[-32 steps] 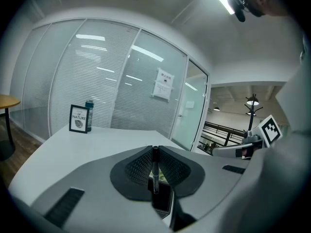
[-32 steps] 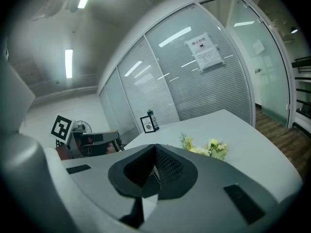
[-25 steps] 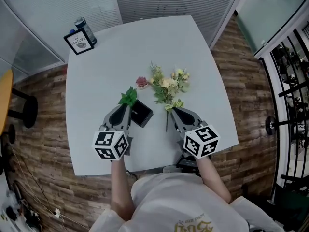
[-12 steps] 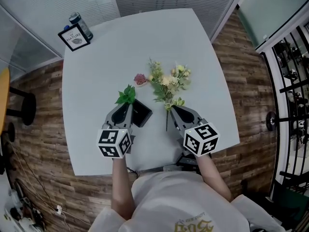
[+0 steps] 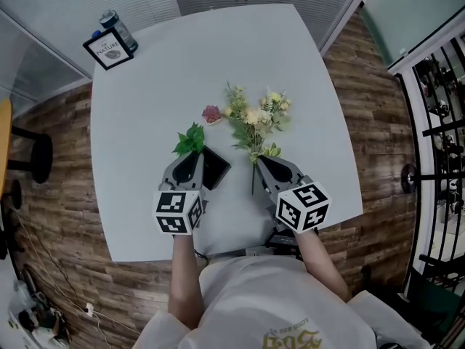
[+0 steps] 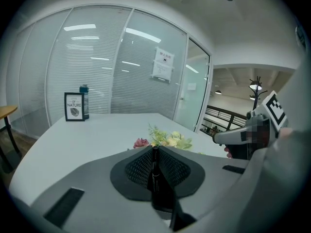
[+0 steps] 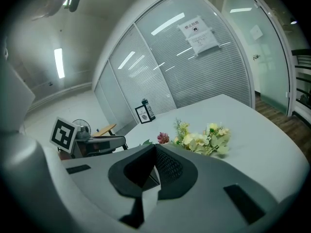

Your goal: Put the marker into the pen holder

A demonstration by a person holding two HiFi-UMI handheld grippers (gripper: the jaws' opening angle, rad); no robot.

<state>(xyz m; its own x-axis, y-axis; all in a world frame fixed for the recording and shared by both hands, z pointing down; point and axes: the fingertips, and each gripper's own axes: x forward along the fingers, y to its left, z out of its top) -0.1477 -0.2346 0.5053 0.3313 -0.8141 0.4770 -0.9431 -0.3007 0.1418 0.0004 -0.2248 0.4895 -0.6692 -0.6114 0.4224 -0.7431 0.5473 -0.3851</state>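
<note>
Head view: both grippers hung over the near edge of the grey table (image 5: pixel 145 107), low in the frame. The left gripper (image 5: pixel 190 158) pointed up-frame with a green leaf sprig (image 5: pixel 192 139) just past its tip. What it carried was hidden under its own body here. A black square box, which I took for the pen holder (image 5: pixel 215 167), stood just right of that tip, between the two grippers. The right gripper (image 5: pixel 260 163) pointed at the stem end of a bunch of flowers (image 5: pixel 254 118) in mid-frame. A framed card (image 5: pixel 109 49) and a can (image 5: pixel 116 26) stood well apart at the upper left corner.

Left gripper view: the jaws were clenched on a slim black marker (image 6: pixel 154 174), which ran up the centre of the frame between the ribbed pads. The holder was not visible here.

Right gripper view: the jaws met at their tips with nothing between them. Only a pale sliver of table showed through the gap lower down.

Judgement: the step in hand was the carry, marker gripped but not yet over the holder. The next move calls for shifting the left gripper a little right in the head view, bringing the marker over the holder's mouth, tipping it end-down, lowering, then releasing. The close leaf and the narrow mouth leave little room for error.
</note>
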